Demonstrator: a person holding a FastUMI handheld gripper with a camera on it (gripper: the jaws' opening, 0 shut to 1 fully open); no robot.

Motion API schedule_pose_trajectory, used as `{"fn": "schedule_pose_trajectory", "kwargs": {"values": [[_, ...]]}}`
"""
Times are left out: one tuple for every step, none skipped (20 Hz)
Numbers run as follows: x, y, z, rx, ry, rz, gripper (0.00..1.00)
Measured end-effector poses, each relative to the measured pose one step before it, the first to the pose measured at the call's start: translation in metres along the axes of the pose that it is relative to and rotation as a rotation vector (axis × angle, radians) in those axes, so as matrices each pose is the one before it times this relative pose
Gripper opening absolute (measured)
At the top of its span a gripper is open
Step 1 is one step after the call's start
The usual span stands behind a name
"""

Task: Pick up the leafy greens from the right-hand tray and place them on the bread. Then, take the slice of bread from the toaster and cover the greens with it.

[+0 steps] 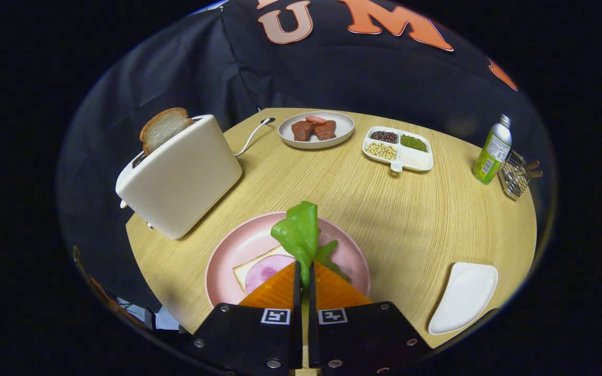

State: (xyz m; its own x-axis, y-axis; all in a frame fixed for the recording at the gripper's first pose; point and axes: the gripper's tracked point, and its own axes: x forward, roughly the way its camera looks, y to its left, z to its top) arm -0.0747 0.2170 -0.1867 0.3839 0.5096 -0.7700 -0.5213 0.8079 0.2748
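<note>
Two fingers pressed together on the leafy greens (299, 235) — that's our tool (303, 271), pinching the leaf so it stands up just ahead of the tips, over the pink plate (228, 256). Under it we see the bread (246, 271) with a round pink slice on top, lying flat on the plate. The toaster (181, 177) sits close beside the plate's far left rim, near the counter (411, 219) edge, a second bread slice (162, 128) poking out of its slot. Right of the plate we've got a broad bare stretch of wood, out to the empty white tray (463, 297) at the near right edge. Farther back: a meat plate (316, 130), a divided bean dish (399, 149), a bottle (491, 151) and a wire rack (515, 175).
</note>
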Motion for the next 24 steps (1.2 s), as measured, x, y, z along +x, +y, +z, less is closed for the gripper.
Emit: {"fn": "schedule_pose_trajectory", "kwargs": {"values": [[0.00076, 0.00223, -0.00076, -0.00503, 0.00731, 0.005, 0.05], [0.00201, 0.0061, -0.00239, -0.0011, 0.0093, 0.00813, 0.05], [0.00231, 0.00324, -0.00125, 0.00151, 0.01284, 0.00363, 0.06], [0.00308, 0.00098, -0.00044, 0.00889, 0.00739, 0.00147, 0.07], [0.00274, 0.00107, -0.0005, 0.01156, 0.01088, 0.00443, 0.09], [0.00124, 0.0024, -0.00155, 0.00849, 0.01104, 0.00663, 0.1], [0.00044, 0.00323, -0.00032, 0.00303, 0.00655, 0.00948, 0.13], [-0.00074, 0.00128, -0.00009, -0.00144, 0.00175, -0.00156, 0.14], [0.00148, 0.00066, 0.00013, -0.00588, 0.00256, -0.00204, 0.17], [-0.00002, 0.00254, -0.0007, -0.00464, 0.00436, 0.00178, 0.2], [0.00074, 0.00101, 0.00011, 0.00288, 0.00438, -0.00254, 0.27], [-0.0005, 0.00163, 0.00121, -0.0006, -0.00013, -0.00594, 0.31], [-0.00221, 0.00058, 0.00239, -0.00798, -0.00411, -0.00313, 0.35], [-0.00172, 0.00058, 0.00266, -0.00847, -0.00876, -0.00834, 0.38], [-0.00269, 0.00033, 0.00342, -0.00579, -0.01055, -0.005, 0.43], [-0.00228, 0.00101, 0.00464, -0.00013, -0.01202, -0.00611, 0.48], [-0.00277, 0.00185, 0.0069, 0.00372, -0.01505, 0.00037, 0.57], [-0.00386, 0.00249, 0.00671, 0.00619, -0.0154, 0.00407, 0.61], [-0.00476, 0.0026, 0.00737, 0.00534, -0.01542, 0.00625, 0.64], [-0.00347, 0.00305, 0.00821, 0.00447, -0.01628, 0.00601, 0.67], [-0.00393, 0.00317, 0.00738, 0.00171, -0.0137, 0.0069, 0.73], [-0.00562, 0.0032, 0.00796, 0.002, -0.01394, 0.00917, 0.76], [-0.00398, 0.00484, 0.00889, 0.00211, -0.01445, 0.01132, 0.8], [-0.00384, 0.00597, 0.0087, 0.00164, -0.01431, 0.01314, 0.82]]}}
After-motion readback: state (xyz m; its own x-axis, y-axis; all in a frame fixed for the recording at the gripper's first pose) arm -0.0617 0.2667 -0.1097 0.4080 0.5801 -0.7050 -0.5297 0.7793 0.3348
